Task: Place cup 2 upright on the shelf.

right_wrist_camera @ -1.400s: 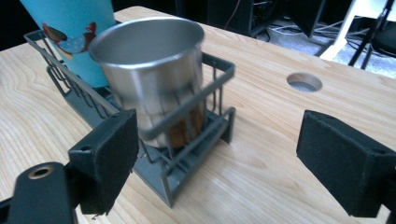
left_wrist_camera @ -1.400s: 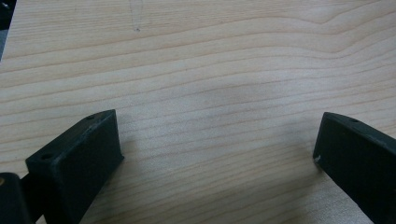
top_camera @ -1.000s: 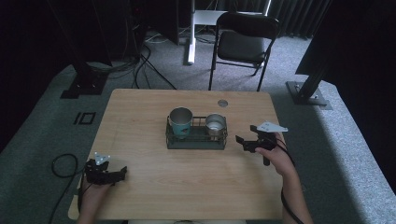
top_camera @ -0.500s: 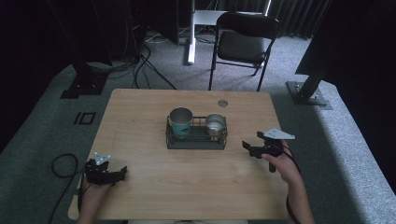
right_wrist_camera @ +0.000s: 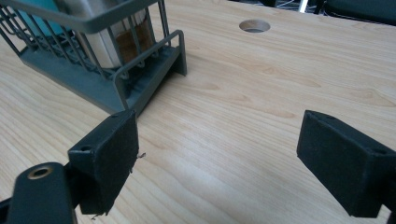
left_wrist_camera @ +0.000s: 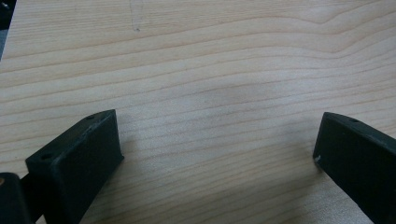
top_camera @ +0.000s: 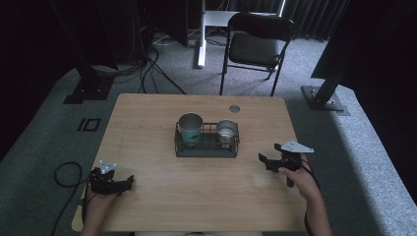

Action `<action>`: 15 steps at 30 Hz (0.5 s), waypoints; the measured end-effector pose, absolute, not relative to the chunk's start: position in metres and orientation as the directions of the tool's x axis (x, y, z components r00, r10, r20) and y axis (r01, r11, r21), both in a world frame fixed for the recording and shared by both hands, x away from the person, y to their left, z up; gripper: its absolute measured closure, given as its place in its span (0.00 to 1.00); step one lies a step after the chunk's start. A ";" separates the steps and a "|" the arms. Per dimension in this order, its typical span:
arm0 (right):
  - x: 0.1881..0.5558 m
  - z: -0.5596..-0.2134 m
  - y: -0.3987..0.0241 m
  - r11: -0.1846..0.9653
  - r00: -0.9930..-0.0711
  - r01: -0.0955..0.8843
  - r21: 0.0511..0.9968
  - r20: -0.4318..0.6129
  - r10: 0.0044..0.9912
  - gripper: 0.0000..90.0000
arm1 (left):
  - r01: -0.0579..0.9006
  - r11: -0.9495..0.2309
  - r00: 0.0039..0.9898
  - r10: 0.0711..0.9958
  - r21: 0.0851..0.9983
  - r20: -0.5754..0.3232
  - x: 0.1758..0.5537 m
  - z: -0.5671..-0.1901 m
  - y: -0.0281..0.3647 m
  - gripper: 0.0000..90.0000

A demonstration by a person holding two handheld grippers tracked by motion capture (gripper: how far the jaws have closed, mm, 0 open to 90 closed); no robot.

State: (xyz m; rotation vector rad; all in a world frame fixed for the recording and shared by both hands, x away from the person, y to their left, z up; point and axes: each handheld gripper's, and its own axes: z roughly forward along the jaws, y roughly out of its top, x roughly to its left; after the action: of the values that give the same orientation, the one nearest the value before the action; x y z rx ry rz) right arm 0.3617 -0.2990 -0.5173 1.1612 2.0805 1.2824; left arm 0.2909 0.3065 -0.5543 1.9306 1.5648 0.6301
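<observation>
The right gripper [top_camera: 268, 161] is holding its jaws spread wide with nothing between them, hovering low over the wooden table [top_camera: 147, 123] near its right edge. In the right gripper view, its left finger [right_wrist_camera: 105, 158] is sitting just short of the near corner of the dark wire rack [right_wrist_camera: 140, 79], not touching it. The left gripper [top_camera: 125, 182] is likewise gaping empty, resting near the table's front left corner, well apart from the rack; its fingers [left_wrist_camera: 77, 161] are framing only bare wood grain.

The rack [top_camera: 206, 147] is standing at the table's middle, carrying a teal steel cup [top_camera: 190, 129] in its left half and a shorter steel cup [top_camera: 227, 132] in its right half, both upright.

Judging from this, both cups are seated and neither hand is engaged, so the work looks finished or paused between steps. If another grasp is coming, the right gripper is best placed: it would need to rise above the rack's rail and approach the shorter cup from above.
</observation>
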 end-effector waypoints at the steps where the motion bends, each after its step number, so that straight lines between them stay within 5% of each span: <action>1: 0.361 -0.518 -0.300 0.220 -0.554 0.431 0.875 0.064 0.830 0.14 | 0.711 -0.153 0.204 0.979 0.687 0.007 0.291 -0.554 0.307 0.02; 15: 0.342 -0.528 -0.306 0.222 -0.533 0.455 0.863 0.064 0.843 0.14 | 0.710 -0.151 0.203 0.979 0.688 0.006 0.291 -0.554 0.306 0.02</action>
State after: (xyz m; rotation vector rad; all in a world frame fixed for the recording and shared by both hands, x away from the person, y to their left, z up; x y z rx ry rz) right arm 0.3417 -0.3064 -0.5283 1.1973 2.0820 1.2470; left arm 0.2909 0.3064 -0.5544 1.9284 1.5656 0.6303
